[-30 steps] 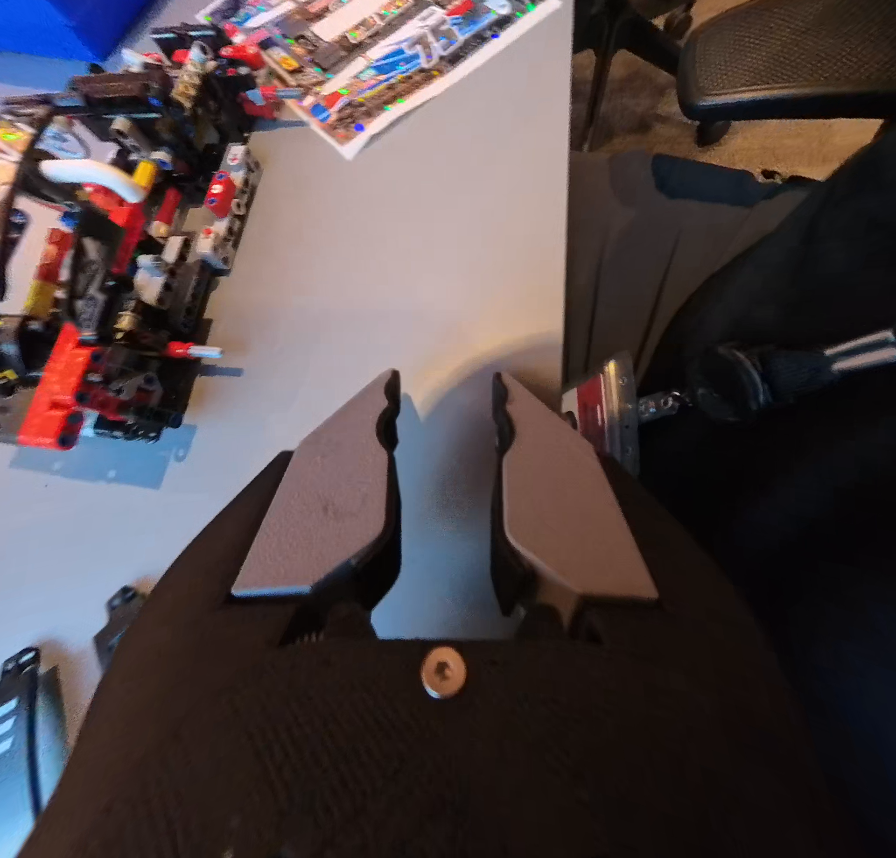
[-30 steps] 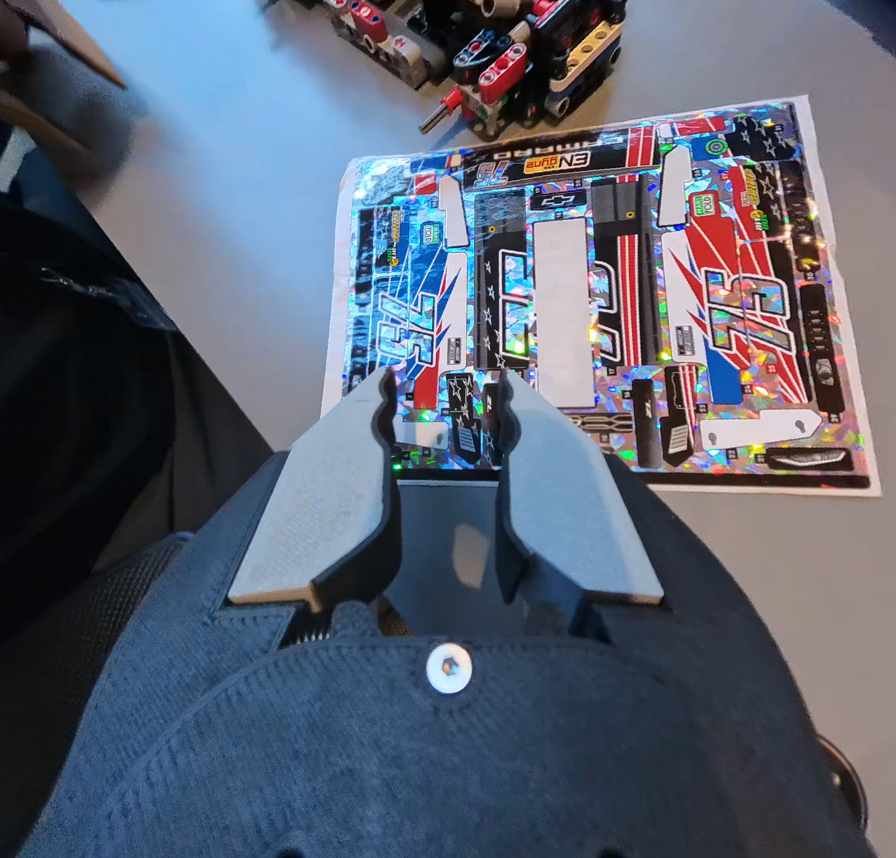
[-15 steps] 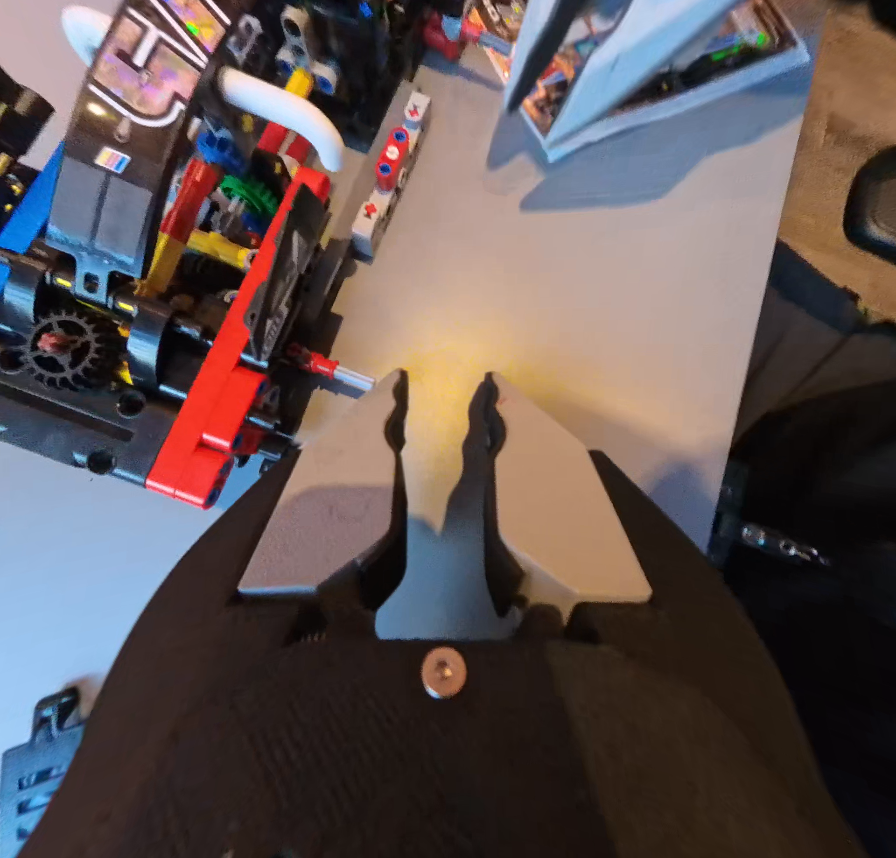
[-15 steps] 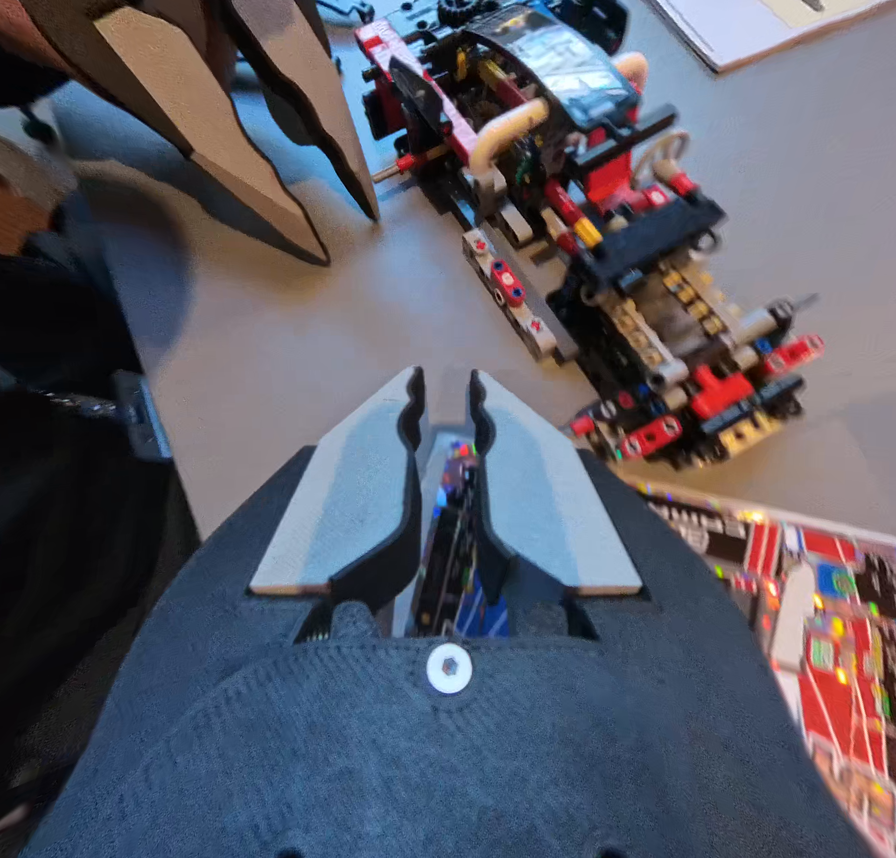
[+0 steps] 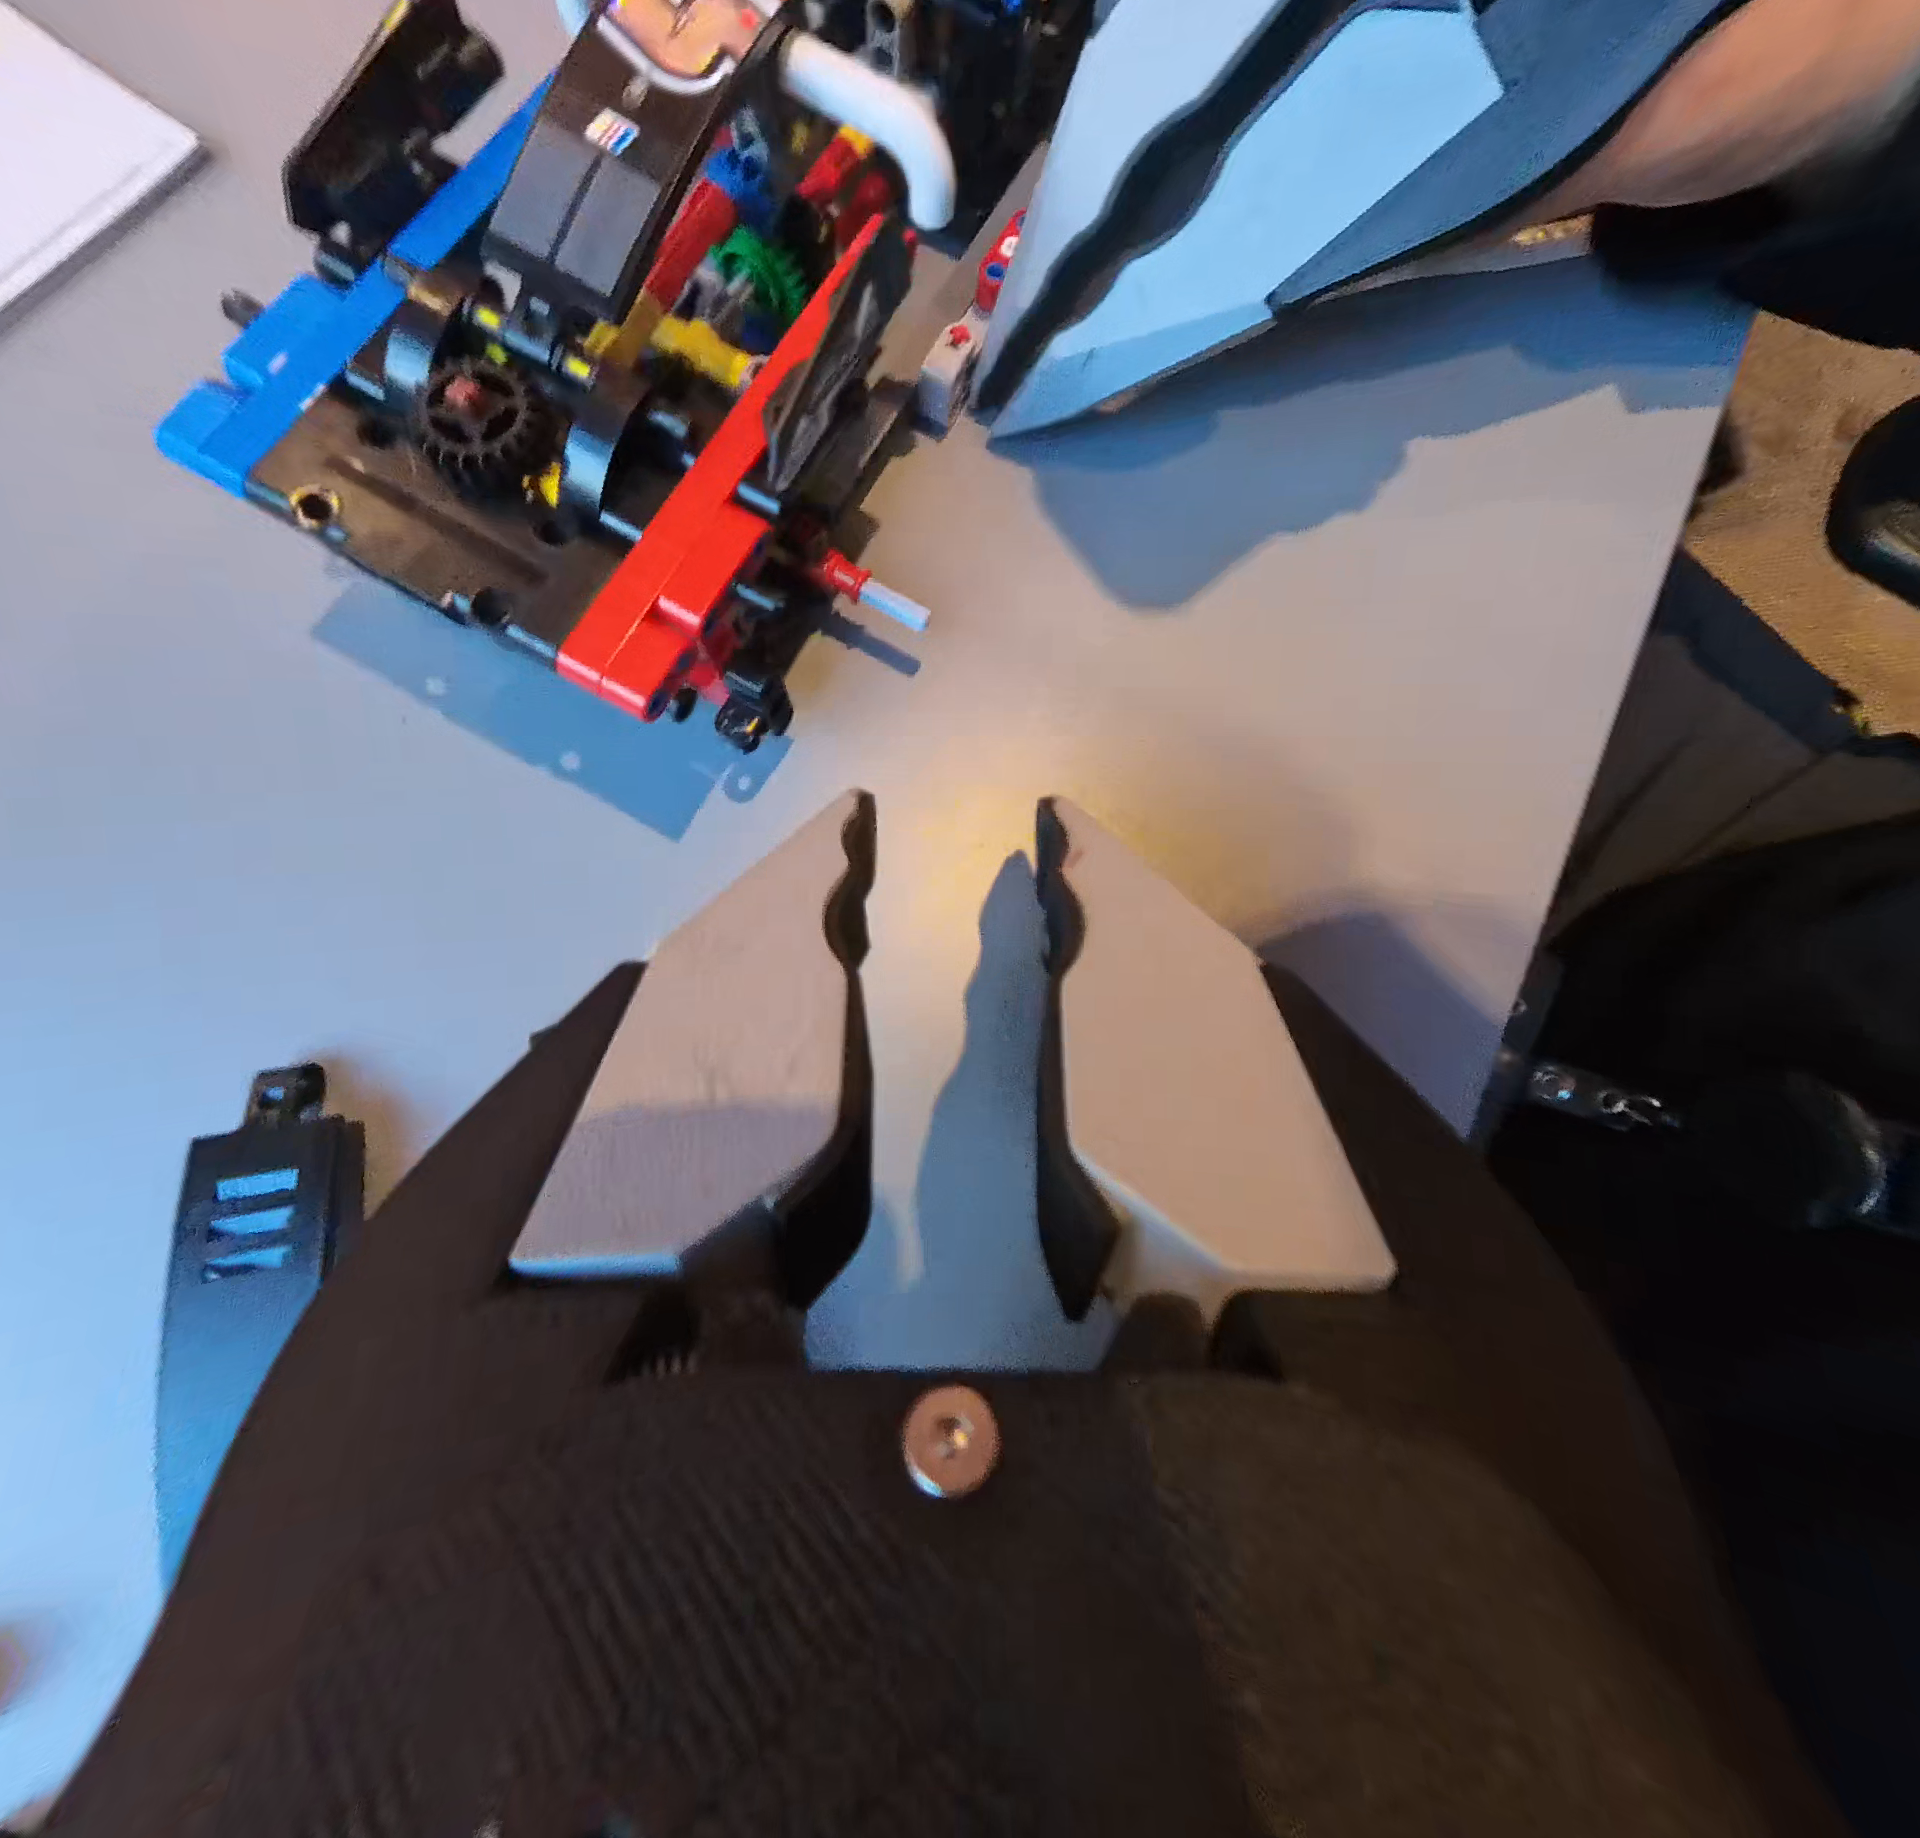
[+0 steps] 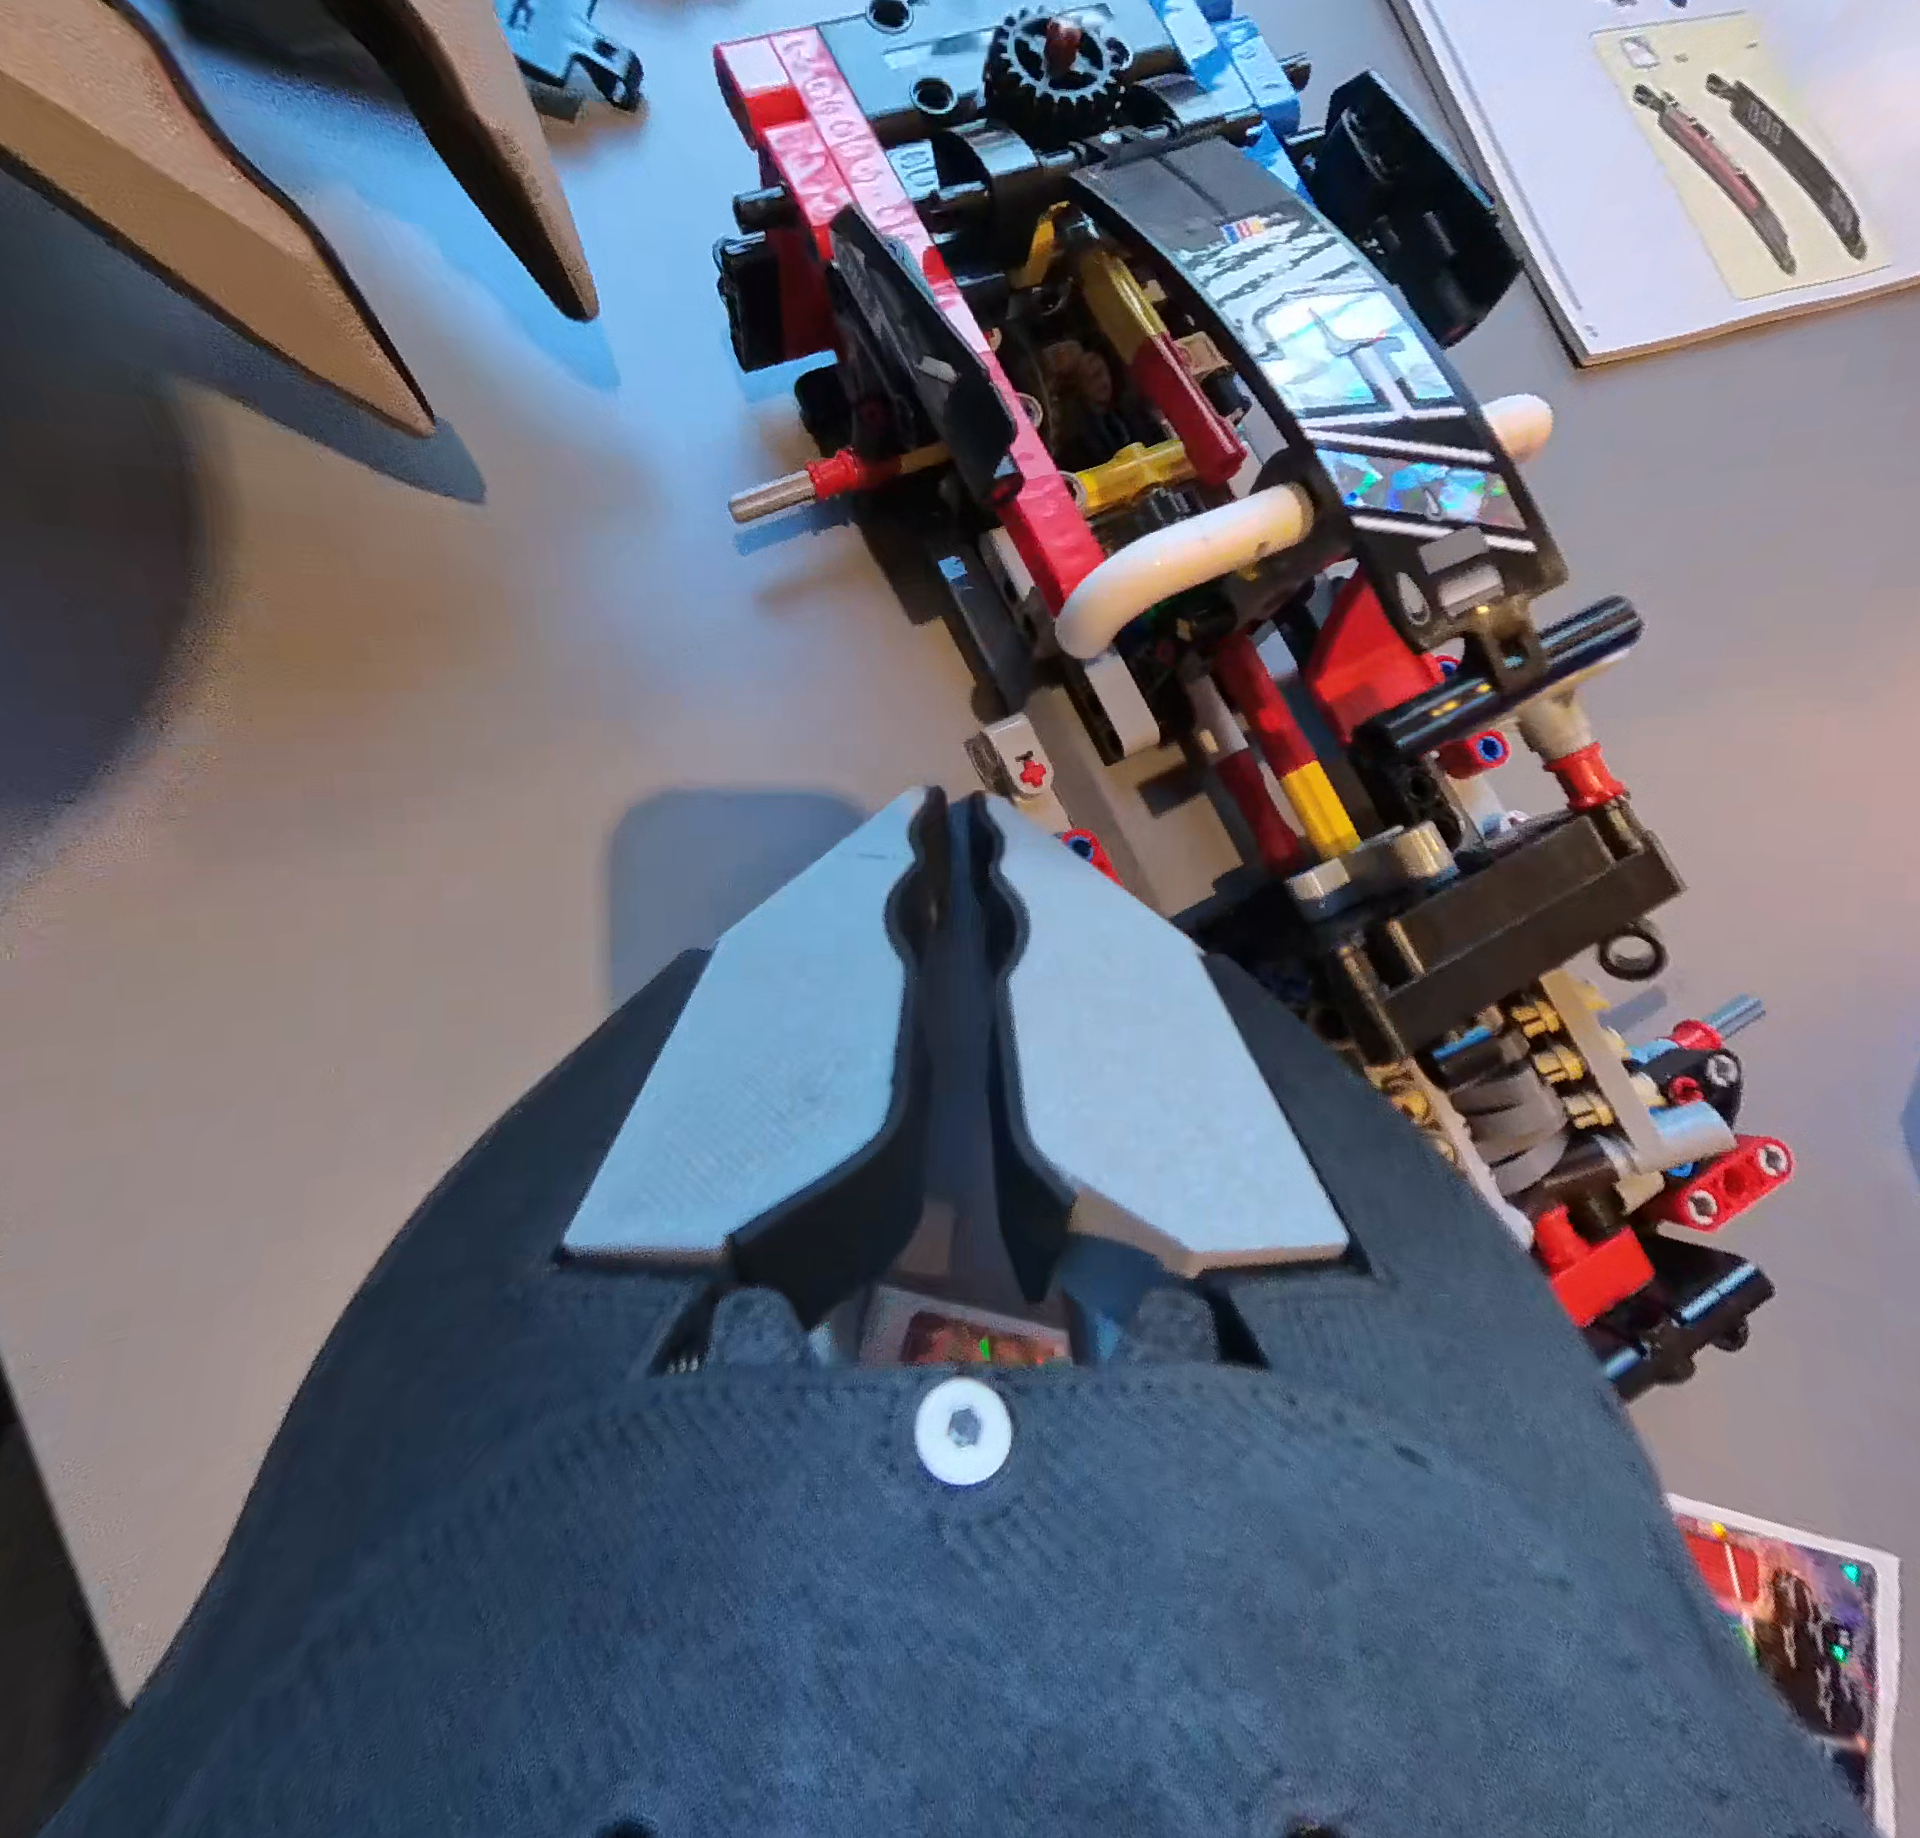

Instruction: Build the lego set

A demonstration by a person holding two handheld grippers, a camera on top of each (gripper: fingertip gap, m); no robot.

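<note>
1. The half-built Lego car [image 6: 1195, 541] is lying along the grey worktop [image 5: 1247, 645], with its red side beam and a stub axle [image 6: 790, 489] facing the two claws.
2. The right claw [image 6: 951, 801] is hovering just beside the car's grey side beam. Its fingers are pressed together with only a dark sliver between them. I cannot tell whether a sticker is being pinched there. The glittery patch showing under the finger roots may simply be the sticker sheet [image 6: 1787, 1632] below.
3. The left claw [image 5: 956, 822] is hanging spread and empty over bare worktop, near the car's rear corner but not touching it.
4. Risks:
   - Nothing is bracing the car, so a push from the closed right tips could slide or swing it.
   - Those tips are crowding the small red-marked connectors on the side beam and could knock one loose.
   - If a sticker is being carried, a pinch this tight could crease it or lay it down crooked.
   - The left claw could snag the protruding axle as it is moving in.
5. A loose black panel [image 5: 255, 1238] is lying beside the left claw, and the instruction booklet [image 6: 1714, 178] is lying beyond the car.
6. Compared with half a second ago, the left claw is gaping wider and standing farther from the car. The right claw is now much closer to the side beam, with its gap nearly gone. A second ago it was spread over the sticker sheet.
</note>
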